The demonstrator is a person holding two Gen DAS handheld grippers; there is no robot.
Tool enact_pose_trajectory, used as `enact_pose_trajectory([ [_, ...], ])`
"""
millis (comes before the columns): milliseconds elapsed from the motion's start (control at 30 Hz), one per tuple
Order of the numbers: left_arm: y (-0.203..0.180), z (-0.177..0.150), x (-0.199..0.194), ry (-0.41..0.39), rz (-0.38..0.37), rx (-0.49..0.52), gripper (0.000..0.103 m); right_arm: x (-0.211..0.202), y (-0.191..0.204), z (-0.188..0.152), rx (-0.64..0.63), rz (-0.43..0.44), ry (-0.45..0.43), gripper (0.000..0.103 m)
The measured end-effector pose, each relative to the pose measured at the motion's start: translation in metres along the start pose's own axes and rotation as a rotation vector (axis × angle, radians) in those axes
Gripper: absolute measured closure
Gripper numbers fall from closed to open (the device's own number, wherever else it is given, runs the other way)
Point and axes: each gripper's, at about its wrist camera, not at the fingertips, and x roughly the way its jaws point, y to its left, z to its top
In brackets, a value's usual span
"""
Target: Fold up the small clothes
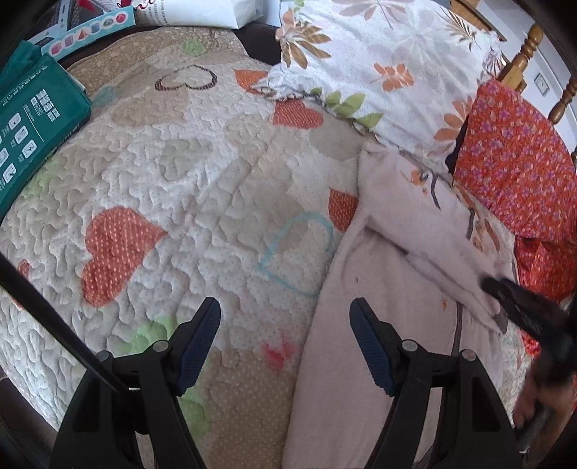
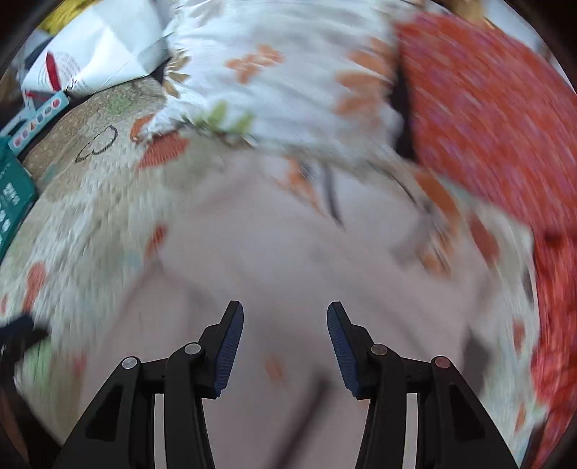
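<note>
A pale pink small garment (image 1: 393, 288) with a flower print lies on the quilted heart-pattern bedspread (image 1: 180, 187), on the right of the left wrist view. My left gripper (image 1: 285, 317) is open and empty, over the garment's left edge. My right gripper (image 2: 285, 324) is open and empty above the middle of the garment (image 2: 274, 252); that view is motion-blurred. In the left wrist view the right gripper's fingers (image 1: 519, 303) show as a dark blur at the garment's right side.
A floral white pillow (image 1: 378, 61) and a red flowered cloth (image 1: 515, 162) lie behind the garment. A green box (image 1: 32, 119) and white paper bag (image 1: 202, 11) sit at the far left. A wooden bed frame (image 1: 523, 57) is at the far right.
</note>
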Motion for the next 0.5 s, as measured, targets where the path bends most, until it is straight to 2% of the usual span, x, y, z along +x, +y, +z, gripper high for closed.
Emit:
enact_pose_trajectory([
  [67, -0.001, -0.011, 0.005, 0.03, -0.003, 0.001, 0.03, -0.022, -0.027, -0.043, 0.065, -0.033, 0.003, 0.045],
  [200, -0.009, -0.03, 0.009, 0.056, -0.017, 0.028, 0.03, -0.05, -0.091, -0.12, 0.206, -0.101, 0.029, 0.045],
  [333, -0.023, -0.051, 0.011, 0.048, 0.023, 0.114, 0.03, -0.065, -0.15, -0.191, 0.396, -0.13, 0.05, 0.044],
  [433, -0.03, -0.062, 0.017, 0.047, 0.044, 0.177, 0.031, -0.065, -0.178, -0.231, 0.51, -0.135, 0.057, 0.044],
  [500, -0.031, -0.07, 0.02, 0.053, 0.033, 0.195, 0.038, -0.058, -0.193, -0.249, 0.566, -0.124, 0.064, 0.044],
])
